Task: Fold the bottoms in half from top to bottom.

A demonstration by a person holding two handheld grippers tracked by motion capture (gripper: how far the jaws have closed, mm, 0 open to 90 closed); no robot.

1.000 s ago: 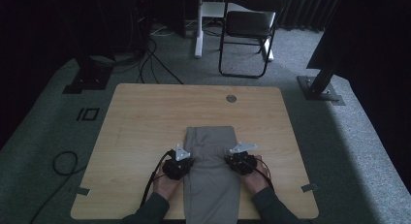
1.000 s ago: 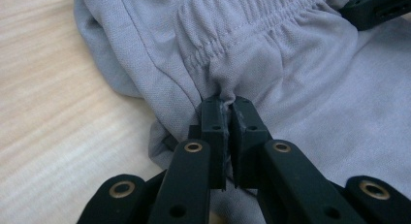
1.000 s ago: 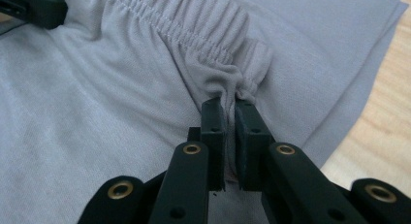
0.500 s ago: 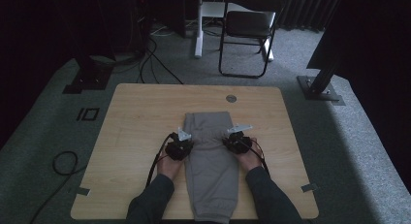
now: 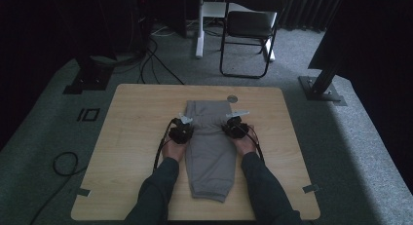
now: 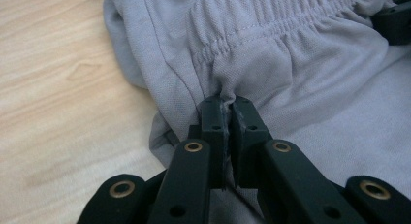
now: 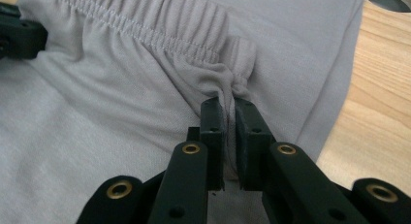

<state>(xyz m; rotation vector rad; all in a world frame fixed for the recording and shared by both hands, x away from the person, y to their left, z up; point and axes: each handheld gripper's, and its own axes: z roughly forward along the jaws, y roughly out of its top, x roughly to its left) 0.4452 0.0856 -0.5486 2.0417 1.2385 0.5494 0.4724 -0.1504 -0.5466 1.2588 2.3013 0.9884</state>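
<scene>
Both grippers, left [image 5: 181, 131] and right [image 5: 235, 126], have moved up the bench [image 5: 136, 137], fingers pinching the trousers' waistband [image 6: 271, 27]; keep them level for a square fold.

Your left gripper [image 5: 181, 131] sits at the left edge of the grey trousers [image 5: 209, 157] and your right gripper [image 5: 235, 127] at their right edge; the garment lies lengthwise on the wooden table [image 5: 126, 137]; a folding chair [image 5: 248, 35] stands beyond it.

I'm working over a light wooden table with rounded corners [image 5: 126, 152]. Folded grey fabric shorts [image 5: 210, 152] lie mid-table, and a small round grey disc [image 5: 233, 98] sits just past them.
</scene>
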